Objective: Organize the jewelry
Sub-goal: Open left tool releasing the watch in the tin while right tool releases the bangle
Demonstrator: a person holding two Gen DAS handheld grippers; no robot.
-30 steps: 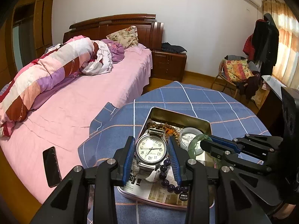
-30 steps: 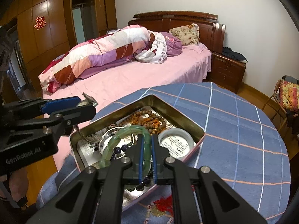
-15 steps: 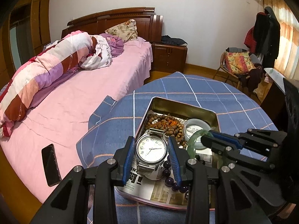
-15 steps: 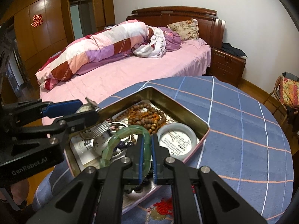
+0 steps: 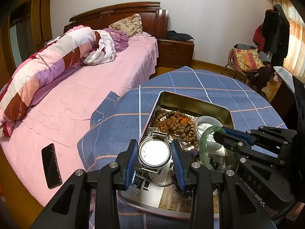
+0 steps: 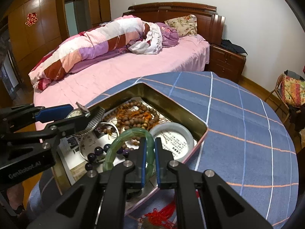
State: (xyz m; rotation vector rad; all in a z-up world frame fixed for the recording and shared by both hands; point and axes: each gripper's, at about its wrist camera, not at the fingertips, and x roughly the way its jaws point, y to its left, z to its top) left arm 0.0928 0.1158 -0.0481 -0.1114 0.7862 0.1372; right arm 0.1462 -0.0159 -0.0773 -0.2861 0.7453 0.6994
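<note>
The wristwatch (image 5: 154, 154), round, glassy and steel-banded, sits pinched in the left tongs (image 5: 154, 162) over the gilt metal tin (image 5: 194, 103) on the checked-cloth bench (image 5: 219, 84), its glare-washed dial unreadable, while only the right view shows the right tongs (image 6: 150, 164) pinching the smooth green jade bangle (image 6: 133, 133) above knobbly wooden beads (image 6: 133, 116).

I see a round desk (image 5: 219, 87) covered with a blue checked cloth (image 6: 247, 126), and a rectangular metal tin (image 5: 192, 103) sits directly on it, near the edge closest to me. A red knotted tassel (image 6: 160, 217) lies on the cloth just beside the tin's near side. Next to the desk is a bed (image 5: 91, 95) with a pink sheet, carrying a rolled patchwork quilt (image 5: 47, 64), a floral pillow (image 5: 127, 23) and a black phone (image 5: 51, 165).
</note>
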